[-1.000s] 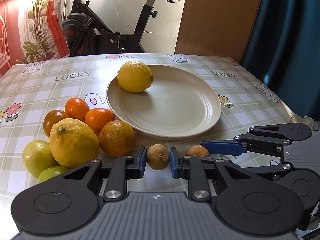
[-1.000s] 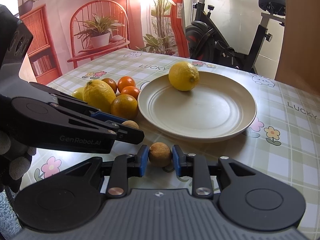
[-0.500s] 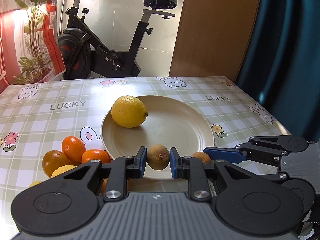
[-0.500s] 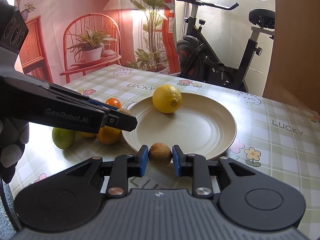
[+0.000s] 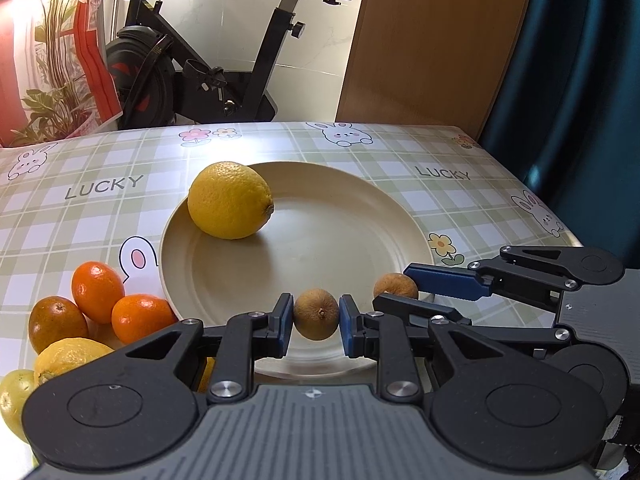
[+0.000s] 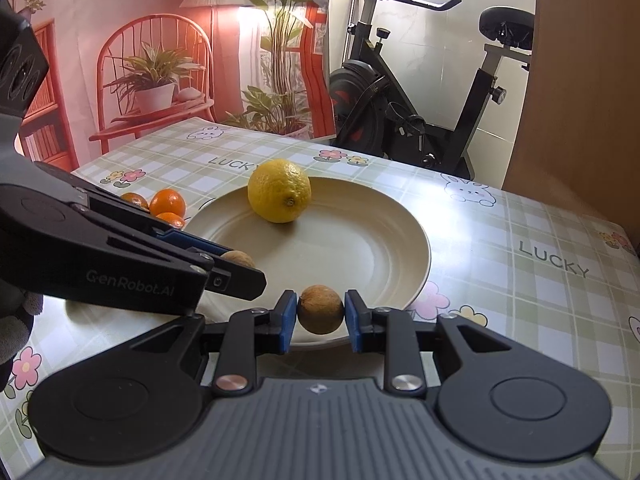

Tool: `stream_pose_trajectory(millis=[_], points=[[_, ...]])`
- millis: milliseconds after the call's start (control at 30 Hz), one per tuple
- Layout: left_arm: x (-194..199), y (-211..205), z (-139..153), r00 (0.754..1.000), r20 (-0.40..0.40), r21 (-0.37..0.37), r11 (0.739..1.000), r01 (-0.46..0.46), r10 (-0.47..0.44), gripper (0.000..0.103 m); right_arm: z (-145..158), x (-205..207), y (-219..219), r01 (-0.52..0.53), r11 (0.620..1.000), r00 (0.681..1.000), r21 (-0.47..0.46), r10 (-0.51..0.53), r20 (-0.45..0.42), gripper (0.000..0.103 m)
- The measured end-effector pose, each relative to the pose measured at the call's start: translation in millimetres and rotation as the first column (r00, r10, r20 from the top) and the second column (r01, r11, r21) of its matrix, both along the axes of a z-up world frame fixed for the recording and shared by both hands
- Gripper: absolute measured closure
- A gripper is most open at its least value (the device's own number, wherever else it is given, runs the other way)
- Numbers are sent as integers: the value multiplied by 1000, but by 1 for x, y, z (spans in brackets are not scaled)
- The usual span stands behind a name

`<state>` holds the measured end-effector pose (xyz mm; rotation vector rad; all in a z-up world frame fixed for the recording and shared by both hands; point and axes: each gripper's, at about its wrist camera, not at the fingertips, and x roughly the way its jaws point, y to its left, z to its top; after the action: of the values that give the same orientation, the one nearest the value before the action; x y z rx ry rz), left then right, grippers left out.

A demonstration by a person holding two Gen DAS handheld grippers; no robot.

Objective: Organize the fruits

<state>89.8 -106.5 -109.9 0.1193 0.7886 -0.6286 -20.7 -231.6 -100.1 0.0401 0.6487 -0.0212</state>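
Left fingers [image 5: 316, 317] gripping a brown fruit [image 5: 316, 314], right fingers [image 6: 320, 311] gripping another, perhaps longans

Left tool [image 5: 316, 322], right tool [image 6: 321, 315]: both clamped, side by side.

Green fruit [image 5: 12, 400] cut by frame edge, lower lemon [image 5: 68, 356] partly behind hand-held gripper [image 5: 316, 314].

A large yellow lemon [image 5: 230, 200] lies on the far-left of a round cream plate [image 5: 360, 216]. Two small brown round fruits, one [image 5: 316, 314] left and one [image 6: 321, 309] right, hang over its near rim, clamped. Small orange citrus fruits [image 5: 98, 286] cluster on the checked tablecloth left of it.
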Motion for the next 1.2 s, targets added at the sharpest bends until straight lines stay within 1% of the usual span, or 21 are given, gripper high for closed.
stream_pose_trajectory(millis=[200, 300, 333, 367, 433, 500, 567, 600, 667, 767, 833, 867, 933, 1000, 1100, 1200], points=[[-2, 3, 2, 1000, 12, 14, 1000, -8, 8, 77, -2, 0, -1, 11, 1000, 1000, 0, -11, -1, 75], [-4, 3, 4, 1000, 22, 17, 1000, -4, 4, 75, -1, 0, -1, 20, 1000, 1000, -5, -20, 1, 74], [-6, 3, 6, 1000, 30, 21, 1000, -7, 6, 71, -1, -1, 0, 23, 1000, 1000, -8, -23, 3, 74], [-8, 4, 7, 999, 39, 21, 1000, -10, 10, 64, 0, -1, 0, 28, 1000, 1000, -13, -28, 4, 74], [-11, 5, 10, 998, 53, 16, 1000, -15, 14, 55, 2, -4, 0, 38, 999, 999, -16, -38, 11, 73], [-15, 7, 14, 997, 69, 14, 1000, -24, 23, 51, 3, -6, 0, 47, 999, 999, -15, -46, 17, 68], [-18, 10, 19, 996, 80, 14, 999, -39, 38, 39, 5, -10, 0, 62, 998, 998, -14, -61, 33, 52], [-21, 12, 23, 994, 93, 12, 999, -51, 50, 36, 6, -12, 1, 69, 998, 997, -10, -68, 43, 48], [-26, 18, 30, 991, 117, -10, 997, -71, 72, 22, 10, -18, 1, 90, 996, 993, 5, -90, 74, 26], [-30, 29, 42, 986, 125, -62, 993, -105, 112, 15, 15, -25, 5, 124, 992, 986, 3, -124, 114, 10], [-31, 35, 47, 981, 133, -74, 988, -132, 141, 11, 18, -27, 7, 147, 989, 982, 0, -146, 120, 3], [-32, 37, 49, 978, 138, -76, 986, -146, 156, 9, 19, -27, 8, 154, 988, 981, 2, -153, 123, 1], [-32, 41, 54, 970, 145, -70, 980, -185, 193, 7, 21, -28, 9, 153, 988, 979, 21, -154, 132, 0], [-30, 48, 57, 964, 142, -70, 974, -215, 223, 7, 24, -28, 9, 146, 988, 980, 53, -152, 131, 0], [-29, 62, 61, 960, 118, -97, 965, -245, 256, 7, 29, -26, 9, 142, 985, 979, 97, -154, 136, 0], [-31, 74, 63, 945, 135, -108, 953, -284, 297, 7, 33, -23, 12, 117, 984, 979, 137, -137, 150, 0]])
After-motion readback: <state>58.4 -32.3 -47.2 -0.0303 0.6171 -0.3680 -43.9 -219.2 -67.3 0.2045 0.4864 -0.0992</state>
